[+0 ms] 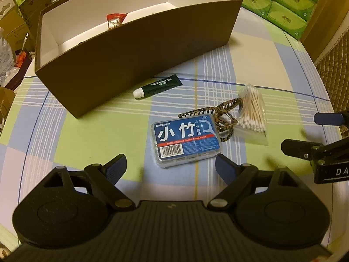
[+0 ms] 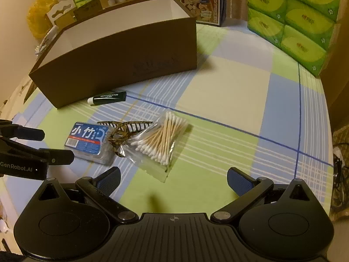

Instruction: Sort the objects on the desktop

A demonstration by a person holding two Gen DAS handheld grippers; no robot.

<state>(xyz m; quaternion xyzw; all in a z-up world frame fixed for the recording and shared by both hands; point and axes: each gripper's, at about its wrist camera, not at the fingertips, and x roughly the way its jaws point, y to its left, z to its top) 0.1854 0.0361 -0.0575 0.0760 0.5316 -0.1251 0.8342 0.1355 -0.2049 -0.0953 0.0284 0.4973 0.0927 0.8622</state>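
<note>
Near the table's middle, both grippers poised over loose items

The floss box (image 1: 186, 139) lies just ahead of the spread, empty left gripper (image 1: 171, 167), long axis crosswise to it; the cotton swab bag (image 2: 158, 140) sits ahead of the spread, empty right gripper (image 2: 173, 180); the brown box (image 1: 135, 50) stands beyond.

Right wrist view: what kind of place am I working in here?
Probably a home room that doubles as storage: a table under a checked tablecloth, green tissue packs stacked at its edge, and cardboard boxes piled behind the brown box.
</note>
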